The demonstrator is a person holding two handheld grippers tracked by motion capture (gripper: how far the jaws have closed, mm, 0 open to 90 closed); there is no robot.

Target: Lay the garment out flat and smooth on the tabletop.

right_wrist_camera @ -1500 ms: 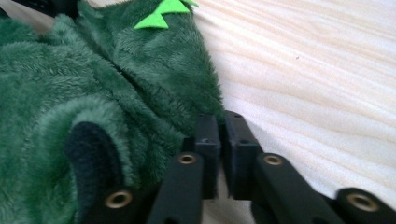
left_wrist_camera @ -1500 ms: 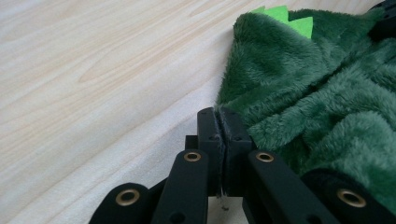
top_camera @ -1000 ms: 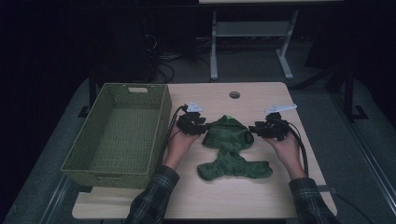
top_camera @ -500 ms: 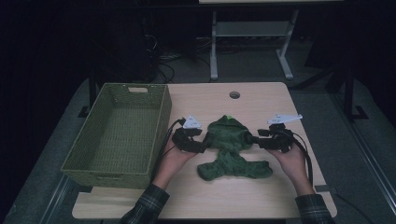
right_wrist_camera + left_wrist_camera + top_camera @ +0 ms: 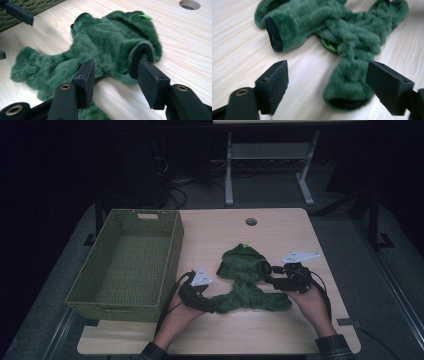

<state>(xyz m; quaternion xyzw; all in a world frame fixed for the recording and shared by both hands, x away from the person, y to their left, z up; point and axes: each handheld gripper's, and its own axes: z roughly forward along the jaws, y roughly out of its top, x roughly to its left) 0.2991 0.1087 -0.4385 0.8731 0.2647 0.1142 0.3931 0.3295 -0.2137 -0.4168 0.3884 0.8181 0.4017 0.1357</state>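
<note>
High view: a green plush garment (image 5: 247, 280) lies on the table (image 5: 220, 227), right of the basket (image 5: 127, 265).
Left gripper (image 5: 212, 306), jaws just opened wide, faces a trouser-leg end, gripping nothing; right gripper (image 5: 270, 279), jaws just widening, straddles a black-trimmed cuff (image 5: 140, 58); whether pinched, I cannot tell.

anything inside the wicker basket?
The wicker basket shows only its bare woven floor in the high view. The near wall hides the strip of floor right behind it.

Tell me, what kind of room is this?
Probably a lab or workshop set up for recording: a plain wooden table with a cable hole, tangled cables on the floor behind it, and a metal stand in a dark room.
</note>
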